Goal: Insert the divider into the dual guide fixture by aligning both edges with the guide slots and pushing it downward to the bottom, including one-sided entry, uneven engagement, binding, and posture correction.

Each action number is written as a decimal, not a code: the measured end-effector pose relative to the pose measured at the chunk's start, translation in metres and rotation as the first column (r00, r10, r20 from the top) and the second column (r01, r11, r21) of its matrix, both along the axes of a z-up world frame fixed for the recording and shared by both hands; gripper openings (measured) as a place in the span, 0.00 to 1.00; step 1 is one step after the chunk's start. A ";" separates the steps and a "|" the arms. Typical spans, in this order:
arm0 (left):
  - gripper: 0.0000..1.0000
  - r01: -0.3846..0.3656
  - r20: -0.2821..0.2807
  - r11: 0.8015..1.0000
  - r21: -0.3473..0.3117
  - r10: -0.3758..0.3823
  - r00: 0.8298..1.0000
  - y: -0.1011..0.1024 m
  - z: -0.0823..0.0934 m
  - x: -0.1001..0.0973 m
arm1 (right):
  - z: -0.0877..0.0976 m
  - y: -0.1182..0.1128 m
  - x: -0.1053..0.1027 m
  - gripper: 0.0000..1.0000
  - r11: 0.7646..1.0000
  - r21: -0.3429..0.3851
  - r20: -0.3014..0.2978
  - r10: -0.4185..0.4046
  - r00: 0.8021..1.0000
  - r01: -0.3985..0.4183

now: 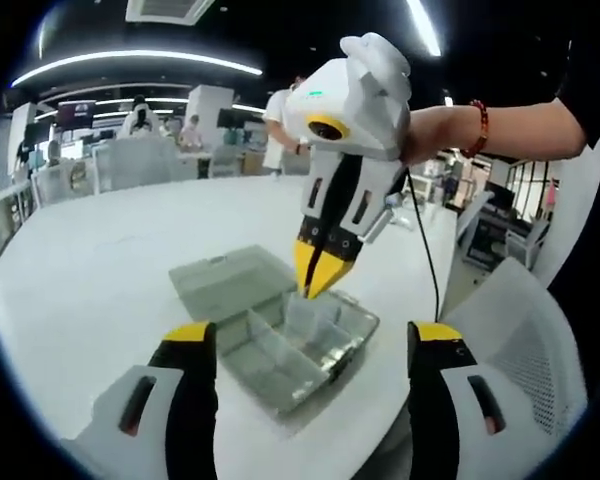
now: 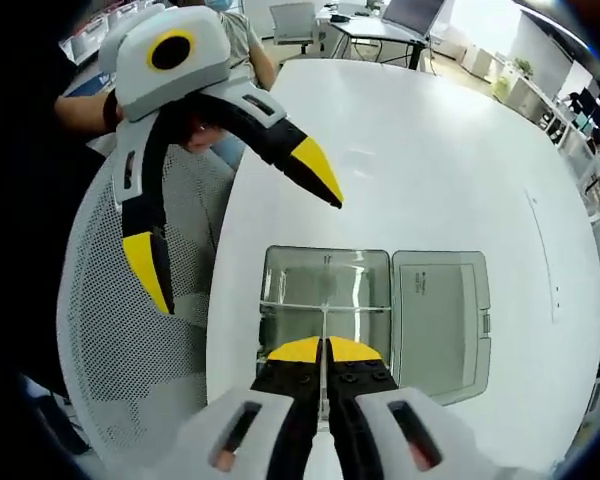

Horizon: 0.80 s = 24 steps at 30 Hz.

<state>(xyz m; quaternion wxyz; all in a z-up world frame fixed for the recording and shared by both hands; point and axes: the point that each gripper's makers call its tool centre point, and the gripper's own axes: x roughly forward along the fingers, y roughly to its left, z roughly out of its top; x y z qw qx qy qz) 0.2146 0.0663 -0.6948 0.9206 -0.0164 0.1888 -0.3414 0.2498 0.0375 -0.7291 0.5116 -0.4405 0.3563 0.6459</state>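
Gripping: my right gripper [image 2: 323,352] has its jaws together on the clear divider [image 2: 324,315], a thin edge-on sheet.
Divider: upright over the middle of the clear fixture box [image 2: 280,290], meeting a cross wall; how deep it sits I cannot tell.
Box: on the white surface [image 2: 430,150], its lid [image 2: 442,322] open flat beside it.
Left gripper [image 1: 310,340]: jaws apart, hovering off the box, holding nothing.
Nearby: a white mesh chair [image 2: 120,330] at the surface's edge.

Left gripper [image 2: 242,240] fingers spread wide apart; right gripper [image 1: 318,283] fingers pressed together, tips pointing down.
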 end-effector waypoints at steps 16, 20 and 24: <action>0.75 -0.009 -0.003 1.000 -0.010 0.009 1.000 0.003 0.000 0.001 | -0.002 0.000 -0.001 0.00 1.000 -0.015 -0.038 -0.028 0.999 0.027; 0.75 -0.009 -0.006 1.000 -0.010 0.009 1.000 0.004 -0.001 0.002 | -0.002 -0.001 0.000 0.00 0.999 -0.015 -0.036 -0.029 0.999 0.029; 0.75 -0.007 -0.008 1.000 -0.012 0.007 1.000 0.003 -0.002 0.001 | -0.001 0.000 0.000 0.00 1.000 -0.012 -0.025 -0.019 1.000 0.019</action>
